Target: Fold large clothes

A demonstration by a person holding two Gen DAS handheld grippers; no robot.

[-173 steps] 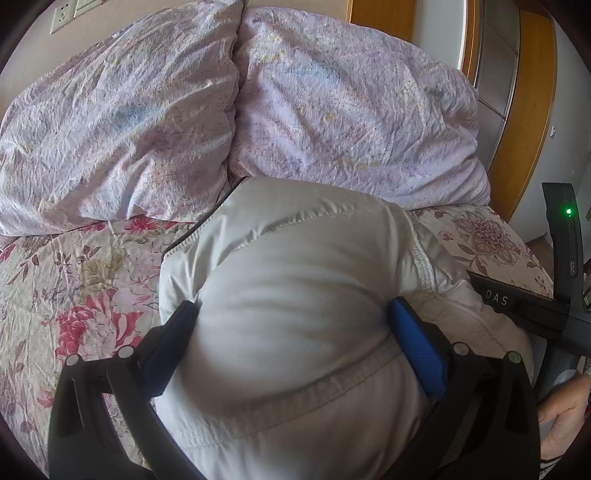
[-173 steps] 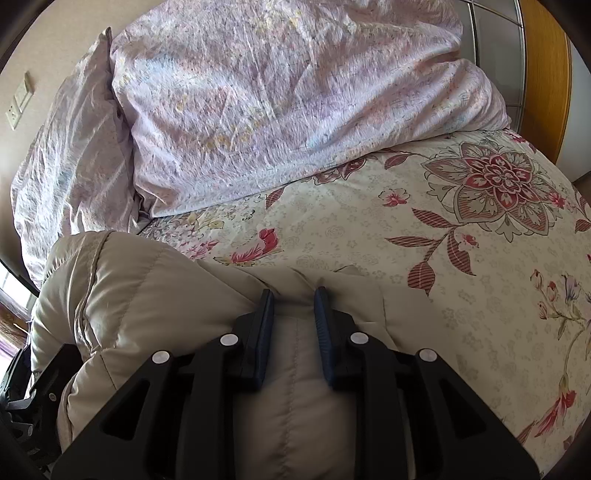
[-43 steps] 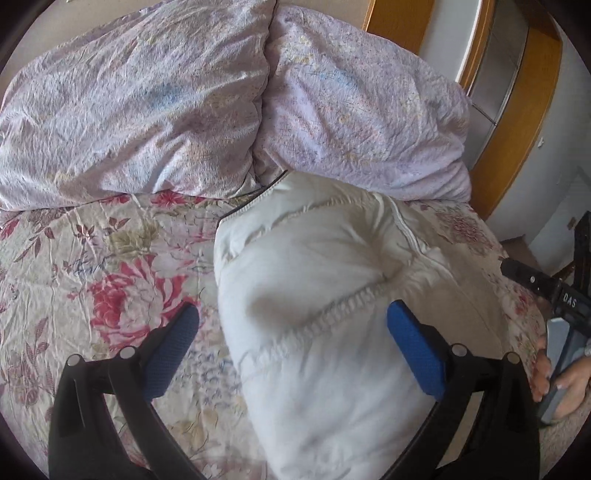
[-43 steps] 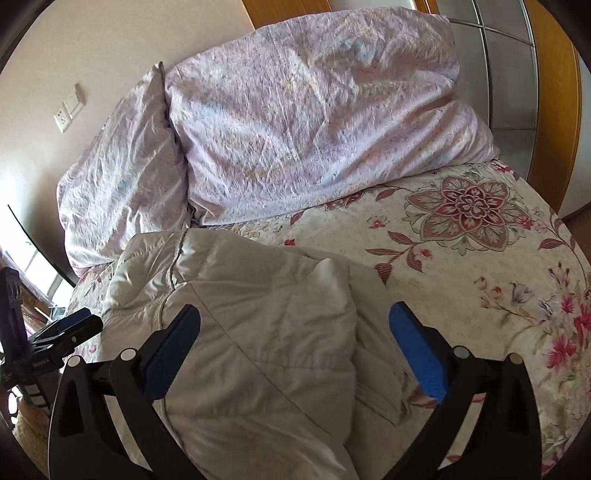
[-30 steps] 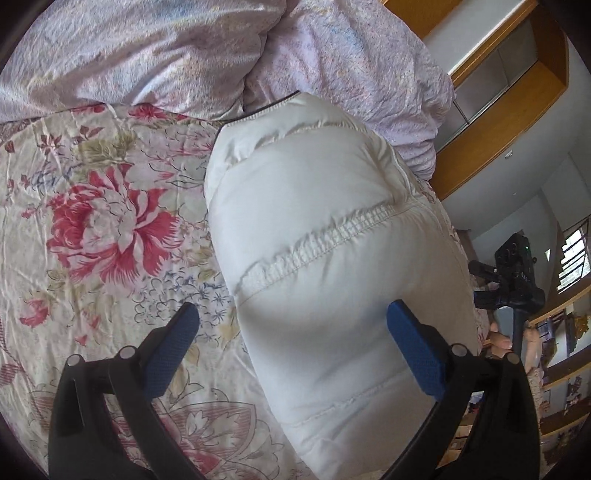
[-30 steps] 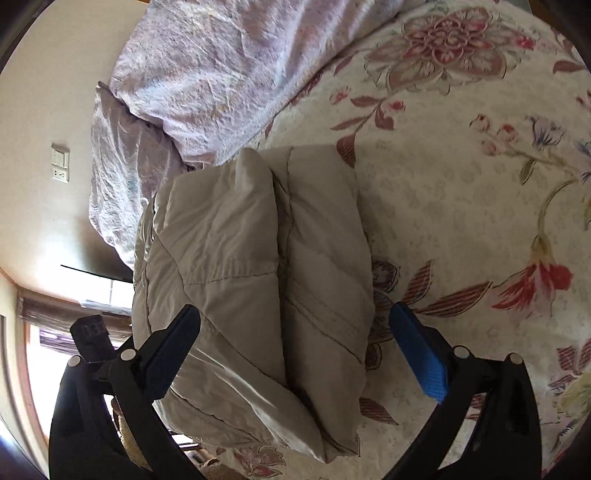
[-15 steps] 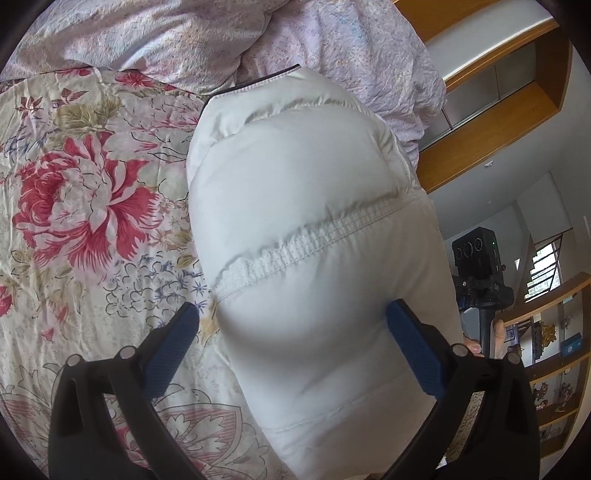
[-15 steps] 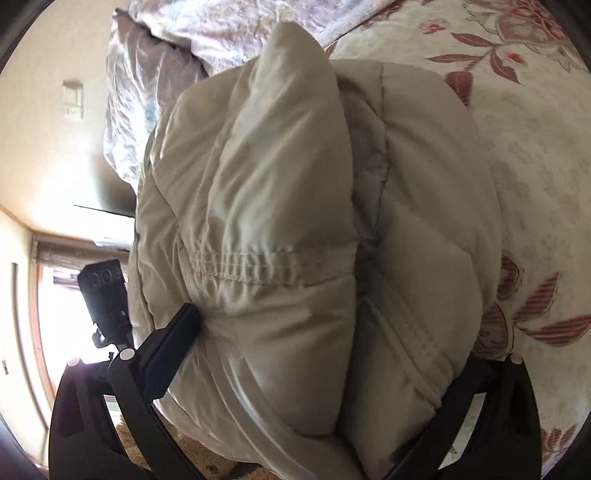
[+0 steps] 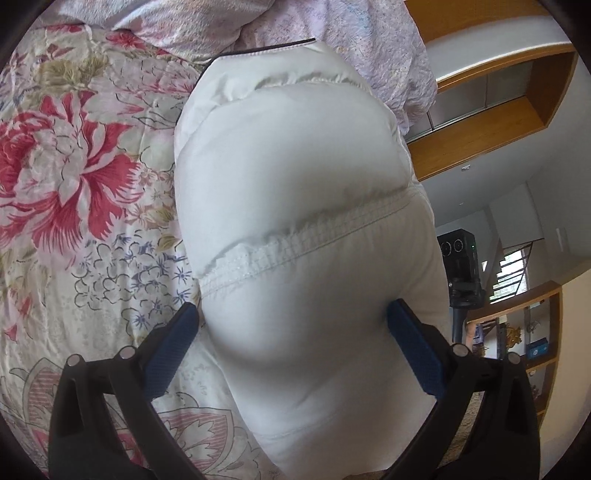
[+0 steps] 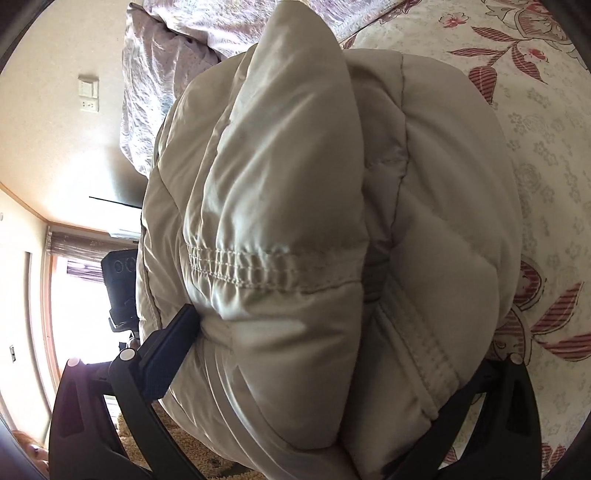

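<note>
I see the folded jacket lying on the bed, its long axis toward the pillows. My left gripper and right gripper each straddle the jacket's near end, wide apart, fingers pressing its sides.

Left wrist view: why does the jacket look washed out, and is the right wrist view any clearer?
Left wrist view: jacket is overexposed and soft where it bulges between the left claw fingers. Right wrist view: evenly lit, stitching crisp, but the window behind blows out; fisheye bends the edges in both.
</note>
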